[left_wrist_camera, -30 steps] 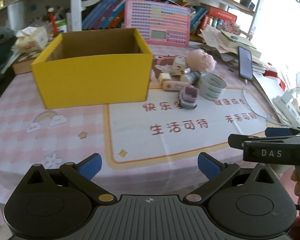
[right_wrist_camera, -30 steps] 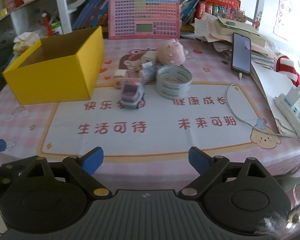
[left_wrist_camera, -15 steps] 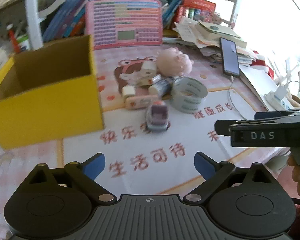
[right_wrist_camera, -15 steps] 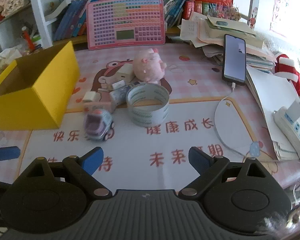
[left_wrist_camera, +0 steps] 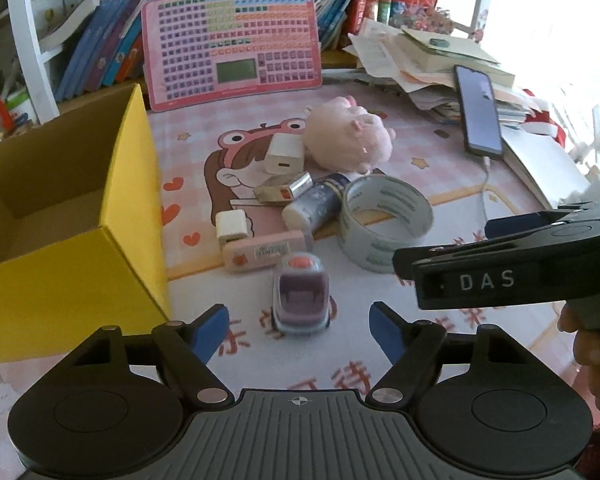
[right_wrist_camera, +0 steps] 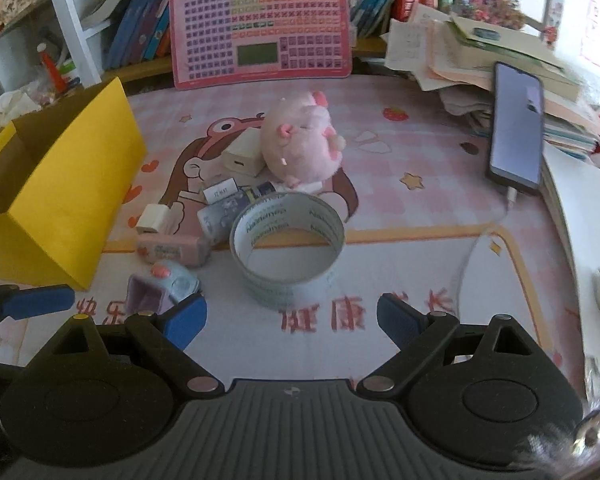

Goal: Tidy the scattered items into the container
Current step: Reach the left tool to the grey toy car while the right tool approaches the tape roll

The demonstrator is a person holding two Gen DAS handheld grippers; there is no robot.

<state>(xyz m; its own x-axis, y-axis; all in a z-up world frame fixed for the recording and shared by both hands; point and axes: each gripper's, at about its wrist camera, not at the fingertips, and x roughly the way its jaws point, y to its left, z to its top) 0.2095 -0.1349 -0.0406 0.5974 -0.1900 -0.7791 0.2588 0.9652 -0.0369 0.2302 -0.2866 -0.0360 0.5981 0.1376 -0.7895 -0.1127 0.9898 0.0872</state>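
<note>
An open yellow box (left_wrist_camera: 72, 248) (right_wrist_camera: 56, 196) stands at the left, empty as far as I see. Scattered beside it lie a purple toy car (left_wrist_camera: 300, 300) (right_wrist_camera: 162, 288), a tape roll (left_wrist_camera: 384, 224) (right_wrist_camera: 288, 240), a pink plush pig (left_wrist_camera: 346, 138) (right_wrist_camera: 300, 144), a pink case (left_wrist_camera: 266, 254) (right_wrist_camera: 172, 250), white chargers (left_wrist_camera: 283, 154) (right_wrist_camera: 242, 156) and a small bottle (left_wrist_camera: 314, 204) (right_wrist_camera: 224, 214). My left gripper (left_wrist_camera: 298, 330) is open, just short of the toy car. My right gripper (right_wrist_camera: 292, 322) is open, just short of the tape roll; it also shows in the left wrist view (left_wrist_camera: 508, 264).
A pink toy keyboard (left_wrist_camera: 232, 48) (right_wrist_camera: 260, 24) leans against shelves of books at the back. A phone (left_wrist_camera: 478, 112) (right_wrist_camera: 518, 128) on a cable rests on stacked papers at the right. A patterned mat (right_wrist_camera: 420, 168) covers the table.
Both grippers have moved forward toward the pile. The toy car now sits just ahead of my left fingers and the tape roll just ahead of my right fingers. Nothing was picked up.
</note>
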